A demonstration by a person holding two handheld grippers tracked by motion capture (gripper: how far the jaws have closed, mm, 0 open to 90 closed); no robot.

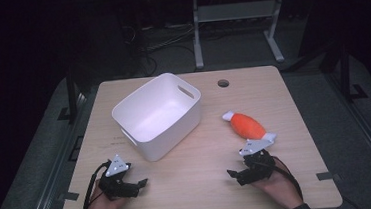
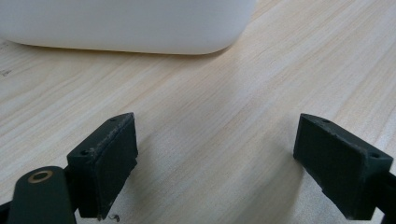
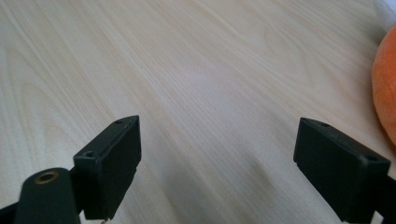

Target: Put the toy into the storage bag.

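Note:
A white plastic bin with handle slots stands empty at the left centre of the wooden table. To its right lies an orange plush toy with white ends. My left gripper rests near the front left edge, open, nothing between its pads; the bin's rounded wall is just ahead of it. My right gripper rests at the front right, just in front of the toy, pointing left. Its jaws stand apart over bare wood, with the orange toy at the right edge of the right gripper view.
A round cable hole sits near the table's far edge. Beyond the table stands the metal frame of another desk with cables on the floor. Bare wood lies between the two grippers.

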